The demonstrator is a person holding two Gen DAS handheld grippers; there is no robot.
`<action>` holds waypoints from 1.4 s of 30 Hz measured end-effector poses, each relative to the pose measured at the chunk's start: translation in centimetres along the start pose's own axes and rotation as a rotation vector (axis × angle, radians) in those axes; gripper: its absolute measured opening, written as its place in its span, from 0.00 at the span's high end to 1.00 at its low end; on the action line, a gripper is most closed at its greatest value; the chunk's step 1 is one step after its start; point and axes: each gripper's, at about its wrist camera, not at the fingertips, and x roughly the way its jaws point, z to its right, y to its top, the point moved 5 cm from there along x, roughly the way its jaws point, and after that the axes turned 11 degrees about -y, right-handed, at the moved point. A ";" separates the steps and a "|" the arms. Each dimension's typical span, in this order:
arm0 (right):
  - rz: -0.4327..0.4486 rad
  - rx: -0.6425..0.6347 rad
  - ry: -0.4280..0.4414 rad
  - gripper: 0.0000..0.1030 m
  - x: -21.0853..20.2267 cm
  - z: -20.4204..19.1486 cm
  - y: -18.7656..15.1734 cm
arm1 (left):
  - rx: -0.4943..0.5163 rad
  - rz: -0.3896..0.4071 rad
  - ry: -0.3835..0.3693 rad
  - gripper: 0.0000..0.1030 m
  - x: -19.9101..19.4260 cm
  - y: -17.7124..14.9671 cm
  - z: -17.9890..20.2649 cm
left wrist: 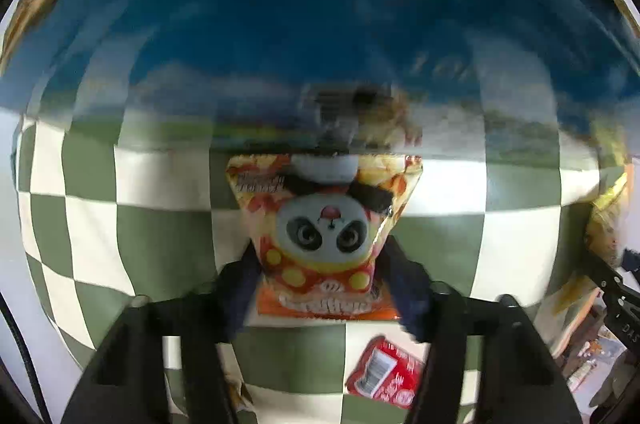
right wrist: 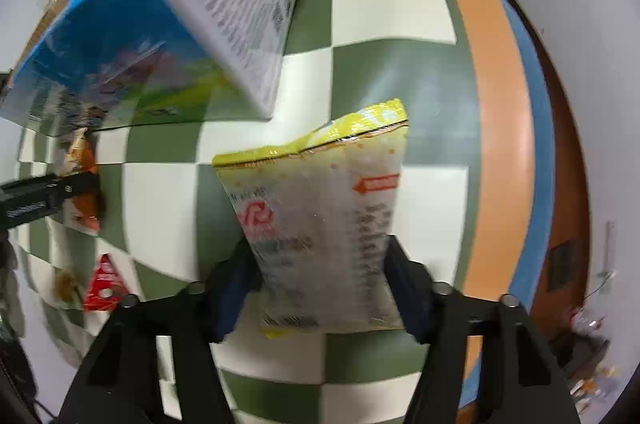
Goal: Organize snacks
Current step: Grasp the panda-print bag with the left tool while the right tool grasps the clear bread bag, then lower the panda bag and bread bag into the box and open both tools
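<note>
My left gripper [left wrist: 320, 264] is shut on an orange snack packet with a panda face [left wrist: 324, 224] and holds it above the checkered cloth, close to the glossy blue side of a cardboard box [left wrist: 320, 24]. My right gripper [right wrist: 320, 260] is shut on a yellow and white snack packet [right wrist: 324, 224], held above the cloth to the right of the same box [right wrist: 120, 72]. The left gripper's arm [right wrist: 36, 196] shows at the left edge of the right wrist view. The packet in the right gripper shows at the right edge of the left wrist view [left wrist: 608, 208].
A red packet [left wrist: 384, 372] lies on the green and white checkered cloth [left wrist: 160, 224] below the left gripper; it also shows in the right wrist view [right wrist: 105, 284]. The box's white printed flap [right wrist: 244, 4] hangs open. The table's orange edge [right wrist: 500, 144] runs at the right.
</note>
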 end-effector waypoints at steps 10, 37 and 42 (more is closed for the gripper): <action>-0.099 0.039 0.127 0.42 0.6 -4.4 -5.3 | -0.053 -0.019 -0.024 0.50 -0.5 -4.8 -2.2; 0.086 0.042 0.383 0.54 -10.5 -6.2 -4.2 | 0.027 0.218 -0.183 0.55 -14.5 -3.7 2.5; 0.174 0.025 0.450 0.54 -15.2 -6.9 1.4 | 0.082 0.275 -0.167 0.55 -18.2 2.6 3.7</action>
